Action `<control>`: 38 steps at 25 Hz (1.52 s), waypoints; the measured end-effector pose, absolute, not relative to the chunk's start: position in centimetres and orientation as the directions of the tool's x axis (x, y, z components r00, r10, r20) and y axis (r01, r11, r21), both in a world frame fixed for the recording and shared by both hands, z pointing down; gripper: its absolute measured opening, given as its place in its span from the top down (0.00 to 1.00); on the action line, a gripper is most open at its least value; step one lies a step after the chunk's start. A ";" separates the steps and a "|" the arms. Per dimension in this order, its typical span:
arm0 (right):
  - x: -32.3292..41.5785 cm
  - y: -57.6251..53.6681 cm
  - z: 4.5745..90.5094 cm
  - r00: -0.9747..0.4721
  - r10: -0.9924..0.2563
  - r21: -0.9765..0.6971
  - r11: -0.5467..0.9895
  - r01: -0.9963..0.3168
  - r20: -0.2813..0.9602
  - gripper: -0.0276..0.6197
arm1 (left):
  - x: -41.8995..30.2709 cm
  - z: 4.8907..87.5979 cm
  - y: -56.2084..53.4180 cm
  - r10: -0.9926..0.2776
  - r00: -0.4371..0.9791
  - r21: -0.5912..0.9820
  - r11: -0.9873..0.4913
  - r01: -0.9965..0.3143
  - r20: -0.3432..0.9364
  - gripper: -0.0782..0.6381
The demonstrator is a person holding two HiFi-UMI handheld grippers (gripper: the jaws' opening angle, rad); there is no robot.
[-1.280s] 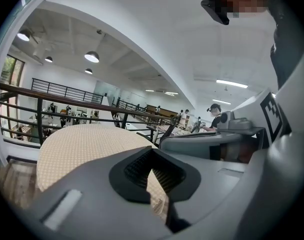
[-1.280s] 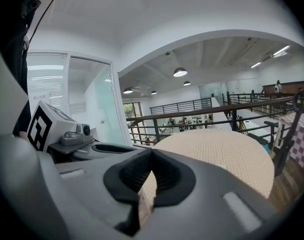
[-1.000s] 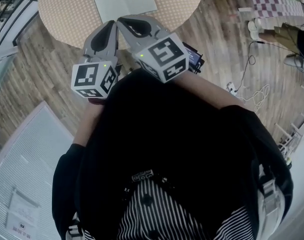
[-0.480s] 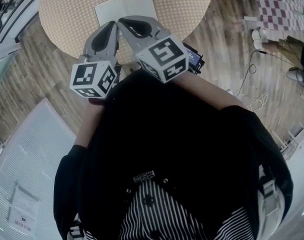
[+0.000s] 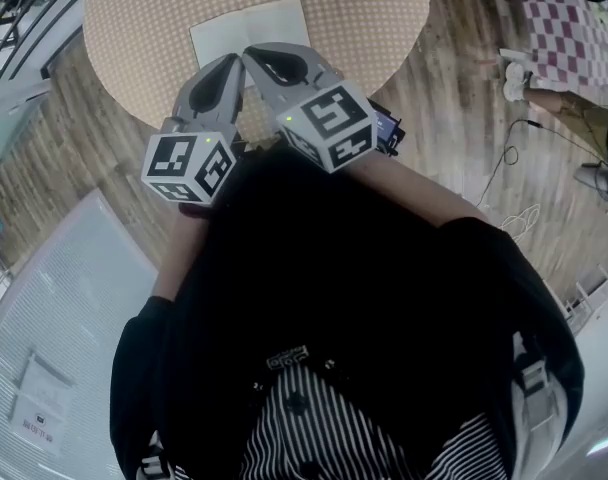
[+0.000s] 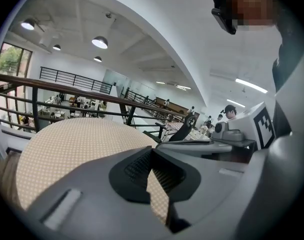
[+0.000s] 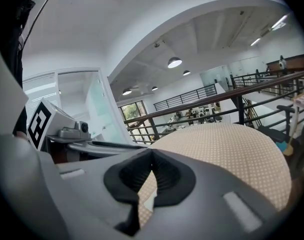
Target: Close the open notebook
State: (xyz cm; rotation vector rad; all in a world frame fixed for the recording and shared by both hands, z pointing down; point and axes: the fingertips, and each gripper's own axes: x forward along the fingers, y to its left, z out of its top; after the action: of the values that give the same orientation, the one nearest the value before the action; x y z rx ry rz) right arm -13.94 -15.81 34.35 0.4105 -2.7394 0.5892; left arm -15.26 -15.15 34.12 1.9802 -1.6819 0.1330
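Observation:
The open notebook (image 5: 246, 30), with pale blank pages, lies flat on the round table (image 5: 364, 18) under a beige dotted cloth. Both grippers are held side by side over the table's near edge, their tips just short of the notebook's near edge. My left gripper (image 5: 234, 61) is shut with nothing in it, its dark pads meeting at the tip in the left gripper view (image 6: 152, 151). My right gripper (image 5: 252, 55) is shut and empty too, as the right gripper view (image 7: 152, 154) shows. Each gripper view looks low across the cloth (image 6: 67, 144) (image 7: 227, 149).
Wooden floor surrounds the table, with a white ribbed panel (image 5: 54, 308) at the left. A cable (image 5: 504, 168) and a seated person's feet (image 5: 514, 73) are at the right. Black railings (image 6: 67, 91) stand beyond the table.
The table and notebook have slid down the head view toward me. Both grippers have moved forward together over the table's near edge, still shut.

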 end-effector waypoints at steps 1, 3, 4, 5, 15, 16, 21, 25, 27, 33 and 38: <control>-14.1 -16.2 34.6 -0.913 -0.206 -0.352 0.875 -0.333 0.352 0.95 | -15.3 34.1 -15.3 -0.886 0.215 0.325 -0.078 -0.942 0.410 0.90; -14.4 -16.7 35.3 -0.910 -0.201 -0.364 0.868 -0.337 0.363 0.95 | -15.5 34.1 -15.4 -0.881 0.210 0.328 -0.067 -0.942 0.423 0.90; -14.5 -16.9 35.9 -0.905 -0.197 -0.377 0.859 -0.345 0.378 0.95 | -15.7 34.0 -15.3 -0.879 0.208 0.331 -0.062 -0.942 0.428 0.90; -14.5 -16.9 36.5 -0.900 -0.191 -0.394 0.849 -0.352 0.392 0.95 | -15.9 33.8 -15.3 -0.878 0.206 0.329 -0.059 -0.942 0.431 0.90; -16.2 -19.0 37.0 -0.888 -0.239 -0.402 0.824 -0.399 0.392 0.95 | -17.3 34.9 -16.9 -0.851 0.264 0.319 -0.121 -0.940 0.454 0.90; -15.9 -19.7 37.1 -0.883 -0.253 -0.405 0.814 -0.415 0.396 0.95 | -17.1 35.1 -17.5 -0.847 0.279 0.320 -0.138 -0.937 0.452 0.90; -14.6 -22.0 37.0 -0.855 -0.327 -0.388 0.784 -0.484 0.403 0.95 | -16.1 35.7 -20.1 -0.828 0.353 0.340 -0.212 -0.916 0.435 0.90; -14.9 -23.3 38.9 -0.832 -0.346 -0.396 0.756 -0.521 0.434 0.95 | -16.3 37.6 -21.1 -0.813 0.376 0.347 -0.231 -0.909 0.445 0.90; -15.0 -23.6 39.8 -0.820 -0.351 -0.410 0.734 -0.541 0.453 0.95 | -16.6 39.3 -20.8 -0.801 0.376 0.357 -0.219 -0.908 0.466 0.90; -15.6 -24.3 42.6 -0.797 -0.341 -0.367 0.750 -0.550 0.498 0.95 | -18.0 42.5 -20.9 -0.782 0.375 0.437 -0.147 -0.887 0.497 0.90; -15.3 -24.7 46.2 -0.756 -0.361 -0.344 0.726 -0.595 0.546 0.95 | -19.5 44.7 -21.0 -0.780 0.384 0.503 -0.104 -0.858 0.494 0.89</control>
State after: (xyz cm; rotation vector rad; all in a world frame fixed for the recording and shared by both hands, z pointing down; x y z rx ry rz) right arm -15.27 -24.73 46.23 0.7309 -2.4824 0.7105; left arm -19.50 -21.04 44.70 1.8944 -1.4124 0.1323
